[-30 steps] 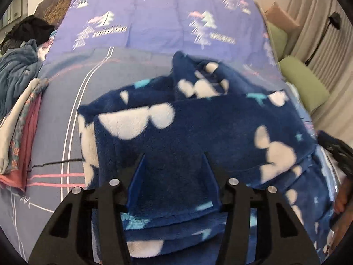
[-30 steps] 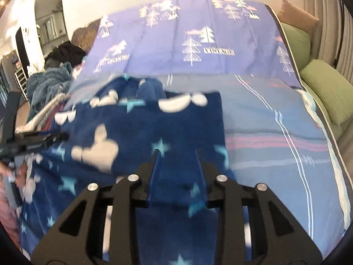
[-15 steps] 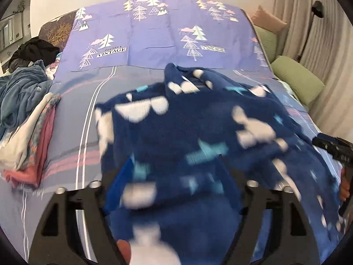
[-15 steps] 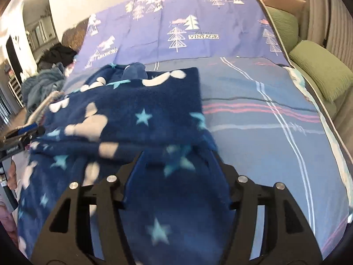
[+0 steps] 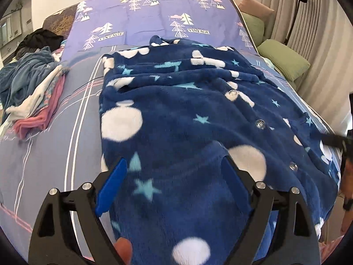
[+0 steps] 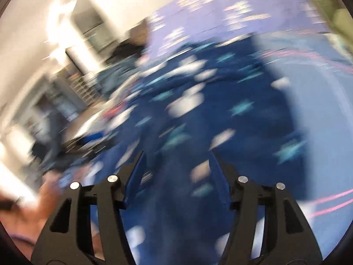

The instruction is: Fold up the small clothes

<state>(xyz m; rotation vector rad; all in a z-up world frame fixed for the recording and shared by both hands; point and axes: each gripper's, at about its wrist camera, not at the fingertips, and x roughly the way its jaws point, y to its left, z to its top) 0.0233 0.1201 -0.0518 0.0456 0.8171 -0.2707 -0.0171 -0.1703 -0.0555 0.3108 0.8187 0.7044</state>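
Observation:
A dark blue fleece garment (image 5: pixel 181 110) with white shapes, light blue stars and a row of buttons lies spread on the bed. My left gripper (image 5: pixel 175 167) is open, its jaws wide apart over the garment's near edge, with cloth lying between them. The right wrist view is heavily blurred. My right gripper (image 6: pixel 176 163) is open over the same garment (image 6: pixel 231 92), jaws apart, with cloth below them. The right gripper's tip also shows at the right edge of the left wrist view (image 5: pixel 335 141).
The bed has a grey-blue striped sheet (image 5: pixel 50 154) and a purple tree-print cover (image 5: pixel 154 19) at the far end. A stack of folded clothes (image 5: pixel 39 101) lies at the left edge. Green cushions (image 5: pixel 284 59) sit at the right.
Both grippers have opened wide and pulled back toward the near edge. The garment, bunched up a second ago, now lies spread flatter. The right camera is swinging, blurring its view.

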